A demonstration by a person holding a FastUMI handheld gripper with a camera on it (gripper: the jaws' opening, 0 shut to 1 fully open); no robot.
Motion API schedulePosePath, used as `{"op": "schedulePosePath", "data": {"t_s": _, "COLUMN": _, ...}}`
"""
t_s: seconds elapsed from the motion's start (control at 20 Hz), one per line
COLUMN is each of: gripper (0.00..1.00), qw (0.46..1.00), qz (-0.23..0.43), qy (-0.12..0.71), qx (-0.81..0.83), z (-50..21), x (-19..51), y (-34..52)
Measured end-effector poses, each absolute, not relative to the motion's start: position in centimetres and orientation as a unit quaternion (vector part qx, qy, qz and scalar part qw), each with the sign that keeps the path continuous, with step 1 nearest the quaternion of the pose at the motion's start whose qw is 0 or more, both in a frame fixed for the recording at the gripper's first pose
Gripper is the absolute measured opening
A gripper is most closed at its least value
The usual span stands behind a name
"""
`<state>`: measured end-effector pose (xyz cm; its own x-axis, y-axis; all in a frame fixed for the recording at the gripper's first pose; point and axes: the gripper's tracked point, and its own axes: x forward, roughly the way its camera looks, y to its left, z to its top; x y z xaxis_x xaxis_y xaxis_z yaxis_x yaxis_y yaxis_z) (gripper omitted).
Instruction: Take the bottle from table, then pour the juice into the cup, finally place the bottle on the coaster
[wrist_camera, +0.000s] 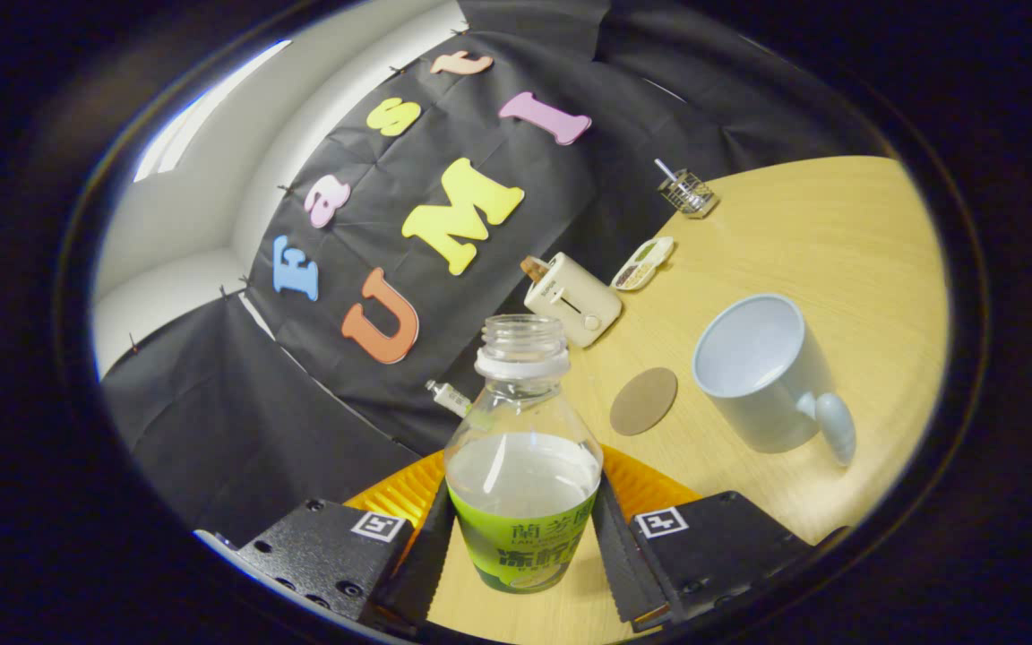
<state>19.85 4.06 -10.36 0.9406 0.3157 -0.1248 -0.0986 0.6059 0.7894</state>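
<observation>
Gripper view: gripper [523, 537] clamped on uncapped clear plastic bottle with green label [523, 475], seemingly lifted clear of pale wooden table [803, 224]. Empty white ceramic mug [762, 372] beyond, right; round brown coaster [643, 400] between. Carry mouth over rim, tip slowly.

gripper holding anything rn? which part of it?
Yes: the clear, uncapped plastic bottle with a green label. Both fingers press its labelled lower body from either side.
</observation>
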Motion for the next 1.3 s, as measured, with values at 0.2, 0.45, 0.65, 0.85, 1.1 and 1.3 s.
{"op": "schedulePosePath", "data": {"t_s": 0.2, "gripper": 0.78, "qw": 0.843, "qz": 0.118, "qy": 0.116, "qx": 0.512, "z": -10.4, "x": 19.9, "y": 2.7}}
{"op": "schedulePosePath", "data": {"t_s": 0.45, "gripper": 0.78, "qw": 0.817, "qz": 0.127, "qy": 0.115, "qx": 0.551, "z": -9.9, "x": 20.3, "y": 2.7}}
{"op": "schedulePosePath", "data": {"t_s": 0.65, "gripper": 0.78, "qw": 0.791, "qz": 0.134, "qy": 0.118, "qx": 0.586, "z": -9.5, "x": 21.0, "y": 2.8}}
{"op": "schedulePosePath", "data": {"t_s": 0.85, "gripper": 0.78, "qw": 0.756, "qz": 0.132, "qy": 0.124, "qx": 0.629, "z": -9.1, "x": 21.4, "y": 2.7}}
{"op": "schedulePosePath", "data": {"t_s": 1.1, "gripper": 0.78, "qw": 0.714, "qz": 0.14, "qy": 0.128, "qx": 0.675, "z": -8.6, "x": 21.3, "y": 3.1}}
{"op": "schedulePosePath", "data": {"t_s": 1.3, "gripper": 0.78, "qw": 0.679, "qz": 0.154, "qy": 0.13, "qx": 0.706, "z": -7.2, "x": 22.2, "y": 3.9}}
